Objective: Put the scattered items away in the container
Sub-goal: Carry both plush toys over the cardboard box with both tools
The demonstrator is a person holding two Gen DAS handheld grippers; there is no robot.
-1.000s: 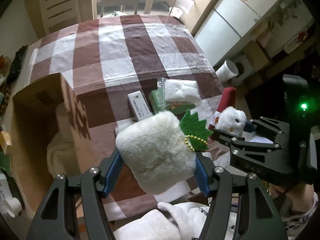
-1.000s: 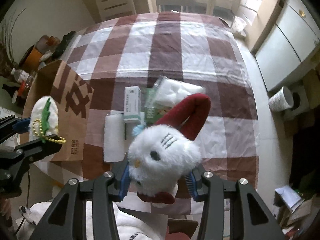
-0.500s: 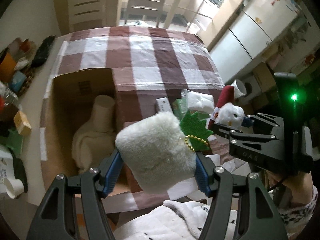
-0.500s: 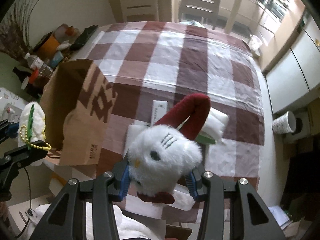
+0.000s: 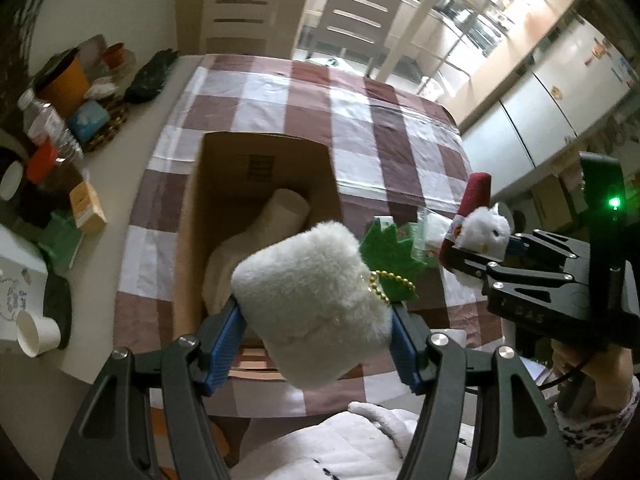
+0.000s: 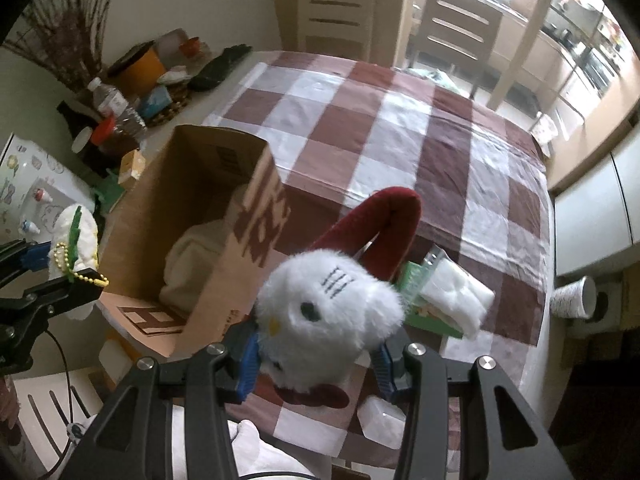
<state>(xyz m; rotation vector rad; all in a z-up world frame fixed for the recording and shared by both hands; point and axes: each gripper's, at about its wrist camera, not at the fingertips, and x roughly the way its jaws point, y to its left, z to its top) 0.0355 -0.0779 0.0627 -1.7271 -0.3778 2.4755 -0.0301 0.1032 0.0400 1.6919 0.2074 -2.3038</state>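
The left claw (image 5: 316, 338) clamps a fluffy cream plush pouch (image 5: 312, 304) with a green felt leaf and gold bead chain, above the open cardboard box (image 5: 192, 216) near the surface's near-left corner. The right claw (image 6: 316, 354) grips a white cat plush (image 6: 332, 304) with a dark red loop.

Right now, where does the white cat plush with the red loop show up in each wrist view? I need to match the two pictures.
Left wrist view: the white cat plush is at the right edge, mid-height, clamped in the right gripper.
Right wrist view: the plush fills the lower centre, held between the blue pads, red loop pointing up.
Shared landmark: the open cardboard box, left of the plush in both views.
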